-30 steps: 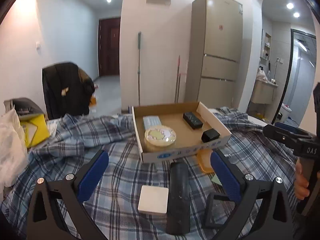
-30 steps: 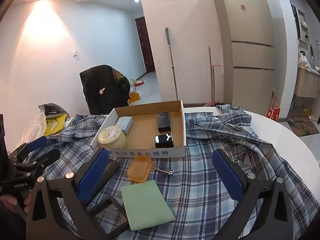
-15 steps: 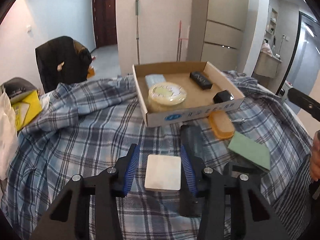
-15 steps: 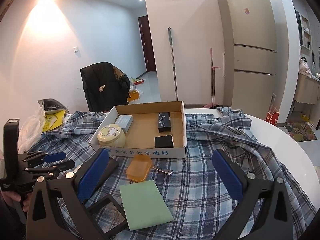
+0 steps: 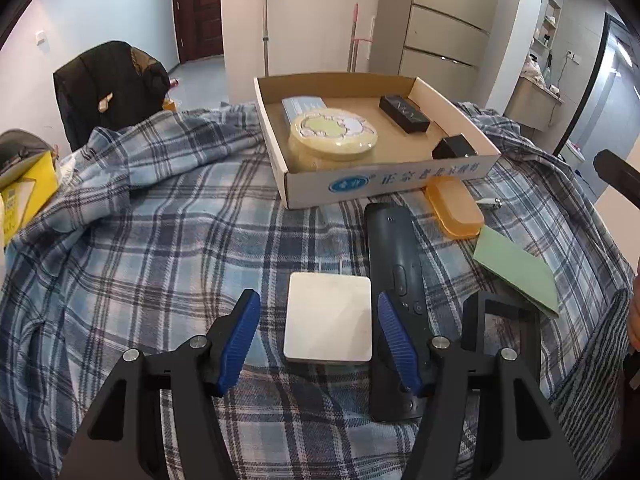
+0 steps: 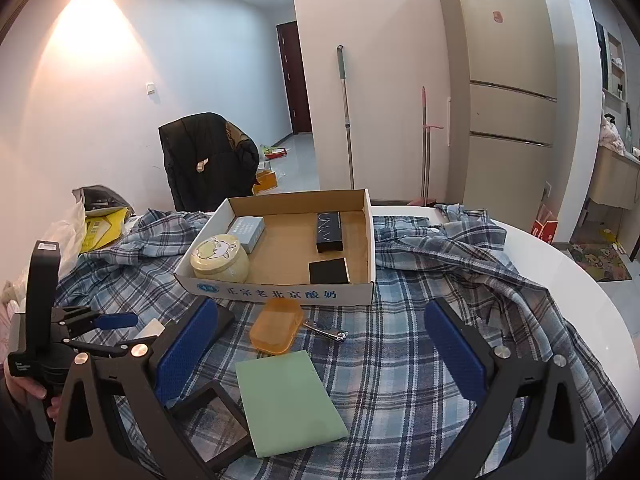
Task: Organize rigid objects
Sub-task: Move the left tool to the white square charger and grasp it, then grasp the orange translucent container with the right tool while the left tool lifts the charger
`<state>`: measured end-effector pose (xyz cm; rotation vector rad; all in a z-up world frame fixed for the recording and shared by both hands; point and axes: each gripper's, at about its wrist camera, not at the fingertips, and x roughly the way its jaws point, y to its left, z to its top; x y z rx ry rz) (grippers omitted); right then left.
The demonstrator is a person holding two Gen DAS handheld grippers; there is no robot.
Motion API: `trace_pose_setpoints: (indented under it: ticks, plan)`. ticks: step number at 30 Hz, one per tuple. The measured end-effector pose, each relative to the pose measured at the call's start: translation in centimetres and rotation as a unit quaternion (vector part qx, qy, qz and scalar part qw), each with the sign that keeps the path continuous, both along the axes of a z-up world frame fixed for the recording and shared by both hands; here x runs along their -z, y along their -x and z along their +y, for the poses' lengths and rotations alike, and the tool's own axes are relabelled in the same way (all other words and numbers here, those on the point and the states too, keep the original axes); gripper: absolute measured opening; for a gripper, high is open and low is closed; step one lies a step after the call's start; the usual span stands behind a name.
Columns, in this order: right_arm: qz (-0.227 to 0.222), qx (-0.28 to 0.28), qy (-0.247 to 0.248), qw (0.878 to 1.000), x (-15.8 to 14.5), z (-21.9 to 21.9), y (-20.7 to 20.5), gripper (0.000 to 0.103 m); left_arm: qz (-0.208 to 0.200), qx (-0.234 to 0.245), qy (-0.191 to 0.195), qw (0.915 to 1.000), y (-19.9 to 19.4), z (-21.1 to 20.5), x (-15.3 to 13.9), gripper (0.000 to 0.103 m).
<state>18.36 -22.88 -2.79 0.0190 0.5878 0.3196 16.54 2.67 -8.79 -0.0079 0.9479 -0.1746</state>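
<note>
Straddling the white square box with my left gripper, I have one blue finger on each side of it, and the jaws are opening, so neither pad presses on the box; a clear gap shows on the left and a thin one on the right. It lies flat on the plaid cloth over the tabletop, just beside the dark remote control, in front of the cardboard tray where sorted things already sit.

I judge the box stiff and light, with a smooth, faintly glossy top that could slip if pinched by its rounded corners. The straight side walls, about midway along, look like the place to take hold, low enough for the pads to meet flat faces. My right-hand finger sits over the remote's edge, so it may nudge that when I close. The cloth is soft and wrinkled, so the box may rock as I press down.

My right gripper hangs with fingers wide and nothing between them, above the green card and orange case.
</note>
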Motion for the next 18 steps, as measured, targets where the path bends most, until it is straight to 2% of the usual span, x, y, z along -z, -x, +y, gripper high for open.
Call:
trace_pose_setpoints:
  ticks: [3, 4, 8, 9, 13, 16, 18]
  plan:
    - [0.002, 0.000, 0.001, 1.000, 0.1, 0.0, -0.1, 0.103, 0.015, 0.006, 0.003, 0.9999, -0.2, -0.1, 0.5, 0.061]
    - [0.002, 0.001, 0.001, 1.000, 0.1, 0.0, -0.1, 0.103, 0.022, 0.010, 0.007, 0.9997, -0.3, -0.1, 0.7, 0.047]
    - [0.004, 0.002, 0.004, 1.000, 0.3, 0.0, -0.2, 0.103, 0.006, 0.005, 0.010, 0.9999, 0.3, 0.1, 0.1, 0.047]
    - [0.004, 0.003, 0.005, 1.000, 0.4, 0.0, -0.2, 0.103, -0.005, 0.007, 0.013, 0.9999, 0.6, 0.1, -0.3, 0.047]
    - [0.001, 0.010, 0.003, 1.000, 0.2, -0.3, -0.3, 0.103, -0.101, 0.000, 0.020, 0.9947, 2.7, 0.0, -3.5, 0.047]
    - [0.001, 0.016, 0.001, 1.000, 0.2, -0.5, -0.3, 0.103, -0.169, -0.018, 0.020, 0.9852, 4.2, 0.3, -5.0, 0.047]
    - [0.002, 0.019, 0.001, 1.000, 0.1, -0.6, -0.3, 0.103, -0.195, -0.038, 0.021, 0.9799, 4.7, 0.5, -5.8, 0.047]
